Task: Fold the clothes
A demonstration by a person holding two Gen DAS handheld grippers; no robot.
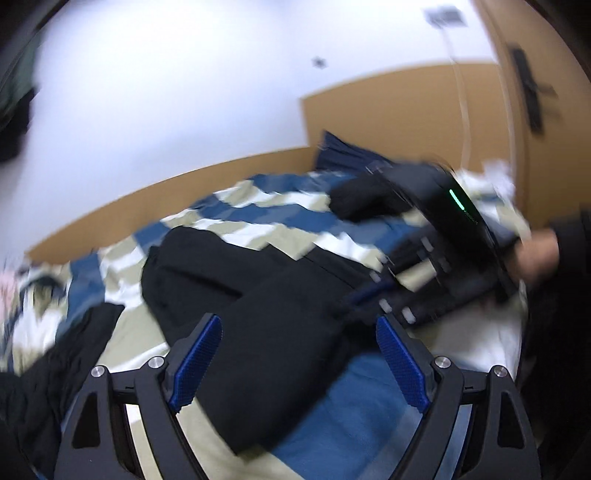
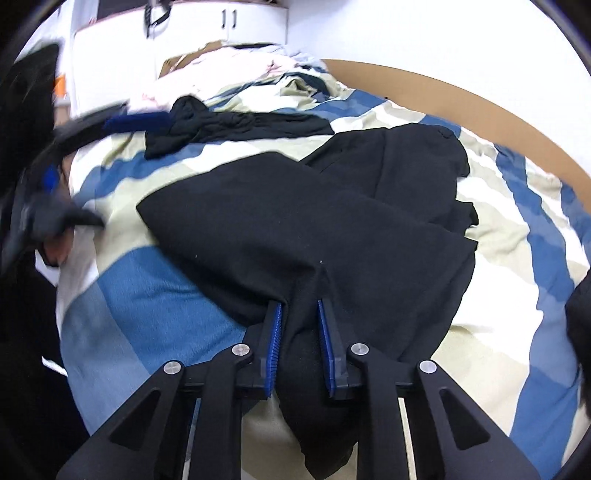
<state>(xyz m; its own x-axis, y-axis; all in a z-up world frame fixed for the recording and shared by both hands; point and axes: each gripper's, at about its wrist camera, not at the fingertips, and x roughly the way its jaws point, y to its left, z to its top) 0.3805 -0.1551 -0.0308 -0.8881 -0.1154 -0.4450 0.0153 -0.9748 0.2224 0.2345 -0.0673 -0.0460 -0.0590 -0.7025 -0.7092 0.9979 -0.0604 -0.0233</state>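
A black garment point(image 2: 314, 206) lies spread across a bed with a blue, beige and white striped cover point(image 2: 155, 288). My right gripper point(image 2: 300, 304) is shut on the garment's near edge, and the cloth is bunched up between its blue pads. In the left wrist view the same black garment point(image 1: 258, 295) lies below my left gripper point(image 1: 299, 354), whose fingers stand wide apart and open with nothing pinched. The right gripper point(image 1: 443, 258) shows there as a blur at the right, held by a hand point(image 1: 535, 254). The left gripper point(image 2: 55, 147) appears blurred at the left of the right wrist view.
Another dark garment point(image 2: 236, 125) lies crumpled farther up the bed, with pink clothes point(image 2: 221, 70) behind it. White cabinets point(image 2: 221, 22) stand beyond. A wooden bed frame point(image 2: 480, 99) runs along the wall. A dark blue pillow point(image 1: 347, 155) and a door point(image 1: 528, 92) are at the far right.
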